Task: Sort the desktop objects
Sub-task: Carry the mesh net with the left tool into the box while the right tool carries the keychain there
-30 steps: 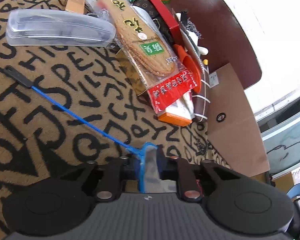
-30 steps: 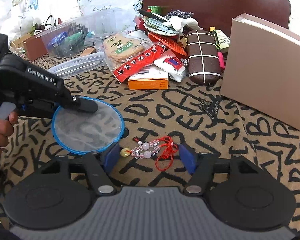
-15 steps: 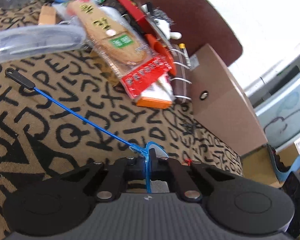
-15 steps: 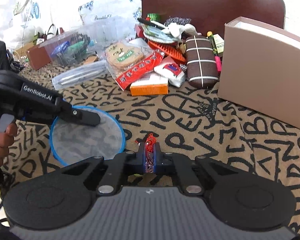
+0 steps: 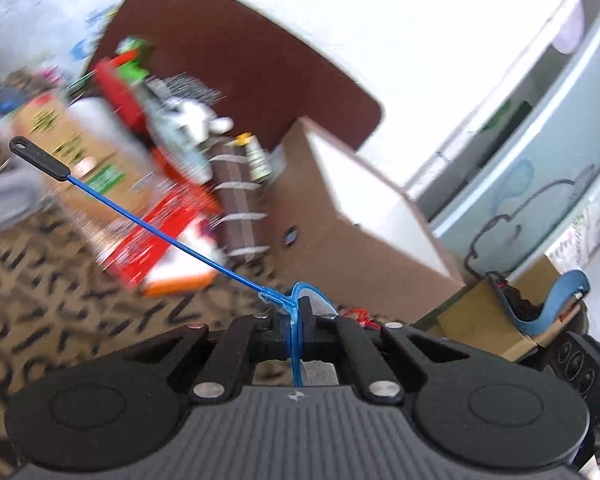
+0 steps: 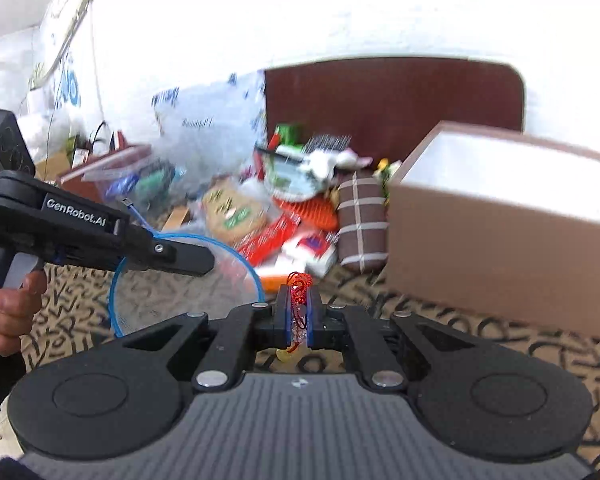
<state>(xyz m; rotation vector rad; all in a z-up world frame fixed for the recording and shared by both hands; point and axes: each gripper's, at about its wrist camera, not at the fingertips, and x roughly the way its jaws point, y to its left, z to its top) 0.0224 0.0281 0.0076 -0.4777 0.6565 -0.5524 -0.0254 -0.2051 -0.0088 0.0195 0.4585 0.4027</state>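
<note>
1. My left gripper (image 5: 298,326) has its fingers (image 5: 316,322) clamped on the rim of a round blue-framed mesh strainer (image 5: 296,320); its thin blue wire handle runs up and left to a black flat tip.
2. In the right wrist view that same left gripper (image 6: 196,258) comes in from the left edge, a hand (image 6: 8,312) on its grip, and the blue-rimmed mesh strainer (image 6: 180,280) hangs from it above the worktop.
3. My right gripper (image 6: 298,322) has its fingers (image 6: 282,316) pressed together on a red knotted cord charm with clear beads (image 6: 299,284); the red knot sticks up above the fingertips, and a pale yellowish piece hangs below them.
4. The worktop carries a tan cloth printed with black letters (image 6: 480,332).
5. An open brown cardboard box with a white inside (image 6: 500,232) stands on the right side of the cloth.
6. Just left of it lies a dark brown case with white stripes (image 6: 362,232).
7. Further left is a blurred heap of packets, among them a red-edged snack bag (image 6: 268,240) and an orange box (image 5: 176,284).
</note>
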